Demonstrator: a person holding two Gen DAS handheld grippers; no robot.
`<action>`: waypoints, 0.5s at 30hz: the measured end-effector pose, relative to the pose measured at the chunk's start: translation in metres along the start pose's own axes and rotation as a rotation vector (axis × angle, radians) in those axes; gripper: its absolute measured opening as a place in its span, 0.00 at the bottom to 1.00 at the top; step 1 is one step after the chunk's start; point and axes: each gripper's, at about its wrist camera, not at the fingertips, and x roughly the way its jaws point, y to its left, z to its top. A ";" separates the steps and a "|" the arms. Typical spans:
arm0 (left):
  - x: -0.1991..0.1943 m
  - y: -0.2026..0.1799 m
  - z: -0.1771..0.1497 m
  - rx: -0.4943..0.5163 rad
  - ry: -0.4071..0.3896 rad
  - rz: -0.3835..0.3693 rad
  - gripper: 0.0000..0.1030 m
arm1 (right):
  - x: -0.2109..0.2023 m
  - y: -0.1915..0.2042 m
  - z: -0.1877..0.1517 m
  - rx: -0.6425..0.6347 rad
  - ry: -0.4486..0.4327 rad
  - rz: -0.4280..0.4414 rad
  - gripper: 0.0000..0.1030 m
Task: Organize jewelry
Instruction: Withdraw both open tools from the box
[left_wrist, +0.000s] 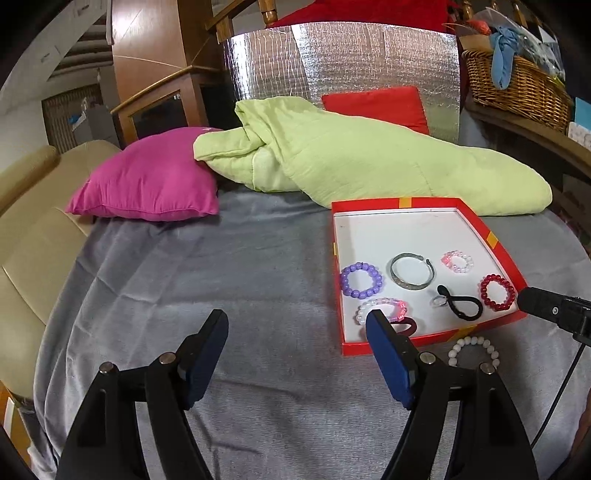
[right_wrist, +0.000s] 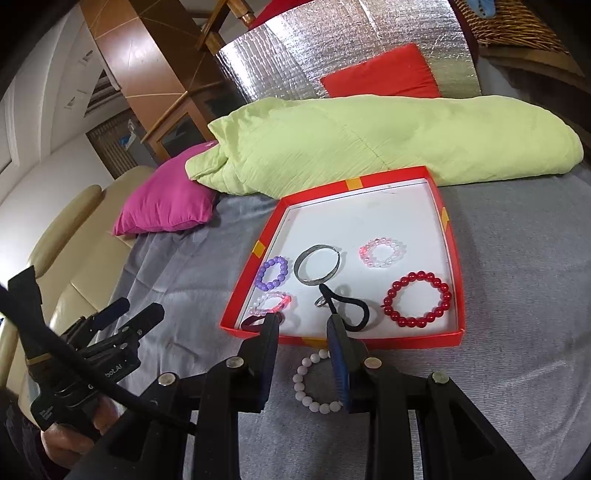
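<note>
**Right wrist view: one white bracelet still outside the box**

Right wrist view is showing us most of the job done. We are looking at a red box (right_wrist: 448, 236) sitting on the grey bed cover (right_wrist: 517, 387), and it is already holding a purple bead bracelet (right_wrist: 272, 273), a silver bangle (right_wrist: 318, 268), a pale pink bead bracelet (right_wrist: 382, 253), a red bead bracelet (right_wrist: 417, 300), a black hair tie (right_wrist: 351, 308) with a small silver ring (right_wrist: 320, 302) beside it, a clear and pink bead bracelet (right_wrist: 270, 303) and a dark red hair tie (right_wrist: 255, 322) at the near edge.

We are judging that one piece is left: the white bead bracelet (right_wrist: 318, 384) is lying on the bed cover just outside the box's near wall. We are holding the right gripper (right_wrist: 304, 360) over it with the jaws partly apart and nothing between the pads; one finger is standing over the bracelet's right side, and we cannot tell whether it is touching the beads.

Left wrist view is showing the left gripper (left_wrist: 295, 356) released, jaws wide and empty, hanging above bare bed cover to the left of the box. From there the white bracelet is peeking out beside the box's near corner.

We are reckoning the remaining work as picking up that bracelet and setting it inside with the others.
</note>
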 end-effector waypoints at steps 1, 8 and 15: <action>0.000 0.000 0.000 0.001 0.000 0.001 0.76 | 0.001 0.001 0.000 -0.004 0.003 0.001 0.30; 0.001 -0.002 -0.002 0.022 0.007 0.008 0.76 | 0.003 0.007 -0.004 -0.031 0.028 0.004 0.29; 0.004 -0.004 -0.004 0.040 0.020 0.024 0.76 | 0.005 0.009 -0.005 -0.049 0.048 0.007 0.29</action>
